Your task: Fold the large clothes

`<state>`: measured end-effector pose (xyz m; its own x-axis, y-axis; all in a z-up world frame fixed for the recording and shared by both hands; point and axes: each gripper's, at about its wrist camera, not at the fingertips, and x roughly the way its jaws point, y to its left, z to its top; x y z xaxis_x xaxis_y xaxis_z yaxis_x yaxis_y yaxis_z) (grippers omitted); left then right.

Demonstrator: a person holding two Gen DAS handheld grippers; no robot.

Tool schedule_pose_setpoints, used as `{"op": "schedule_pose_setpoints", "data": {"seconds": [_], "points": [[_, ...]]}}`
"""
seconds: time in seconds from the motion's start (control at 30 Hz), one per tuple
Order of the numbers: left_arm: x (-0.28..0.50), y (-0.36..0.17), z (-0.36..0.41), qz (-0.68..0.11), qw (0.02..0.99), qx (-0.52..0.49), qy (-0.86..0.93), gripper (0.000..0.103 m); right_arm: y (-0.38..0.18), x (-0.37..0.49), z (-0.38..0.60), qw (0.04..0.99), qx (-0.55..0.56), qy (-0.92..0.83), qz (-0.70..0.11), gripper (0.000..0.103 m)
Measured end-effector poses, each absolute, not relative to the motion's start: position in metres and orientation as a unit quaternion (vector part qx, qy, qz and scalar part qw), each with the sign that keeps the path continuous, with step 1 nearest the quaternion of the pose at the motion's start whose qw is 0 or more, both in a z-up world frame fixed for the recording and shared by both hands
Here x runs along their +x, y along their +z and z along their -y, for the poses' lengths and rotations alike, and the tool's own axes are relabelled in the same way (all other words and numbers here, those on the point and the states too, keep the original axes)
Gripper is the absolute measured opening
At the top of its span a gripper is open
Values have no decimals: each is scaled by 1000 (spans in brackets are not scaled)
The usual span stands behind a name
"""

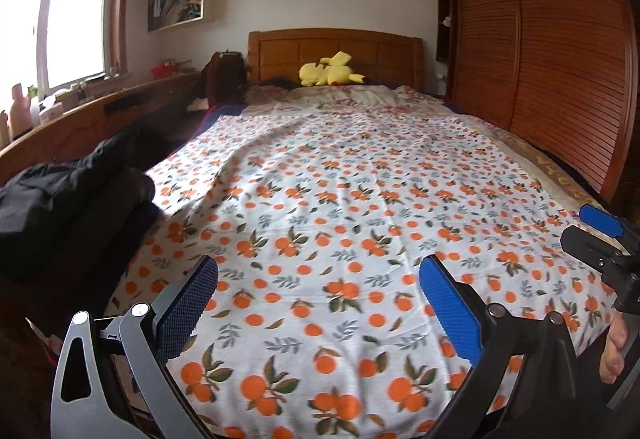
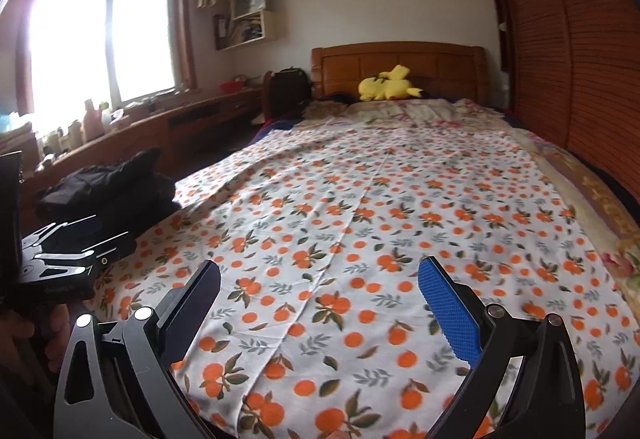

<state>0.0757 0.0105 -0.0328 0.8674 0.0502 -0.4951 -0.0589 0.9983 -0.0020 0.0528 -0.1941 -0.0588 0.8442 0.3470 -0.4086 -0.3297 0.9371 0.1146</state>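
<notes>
Bed (image 1: 560,167): fills most of both views, its long axis running straight away from the grippers to the wooden headboard (image 1: 334,53); a wardrobe with slatted doors (image 1: 560,59) stands along its right side.

Orange-print cloth (image 1: 340,207): the large piece to be folded, as I judge it. It lies spread nearly flat over the bed, long axis toward the headboard, with a crease down its middle. Its near hem runs crosswise under and just ahead of both grippers.

Dark clothes pile (image 1: 72,207): bunched on the bed's left edge, touching the cloth's left margin, nearer the left gripper.

Desk (image 1: 100,111): along the window wall at left, carrying bottles and small items too small to name.

Yellow plush toy (image 1: 330,70): lies by the headboard, well apart from the grippers.

Left gripper (image 1: 320,303): jaws wide apart, nothing between them, hovering over the near left part of the cloth.

Right gripper (image 2: 320,305): jaws wide apart and empty, over the near right part, level with the left one.

Key relation: the cloth stretches forward from both grippers, so each is nearest its own near corner. The left corner lies down-left of the left gripper, the right corner down-right of the right gripper.

Likely next move: each gripper drops to its near corner, pinches the hem, and carries it up the long axis toward the headboard.
</notes>
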Motion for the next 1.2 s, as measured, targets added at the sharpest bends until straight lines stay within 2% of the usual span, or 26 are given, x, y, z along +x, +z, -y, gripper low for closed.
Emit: {"op": "schedule_pose_setpoints", "data": {"seconds": [0.53, 1.2], "points": [[20, 50, 30, -192, 981, 9, 10, 101, 10, -2, 222, 980, 39, 137, -141, 96], [1, 66, 29, -176, 984, 5, 16, 101, 16, -15, 222, 985, 24, 110, -131, 96]]}}
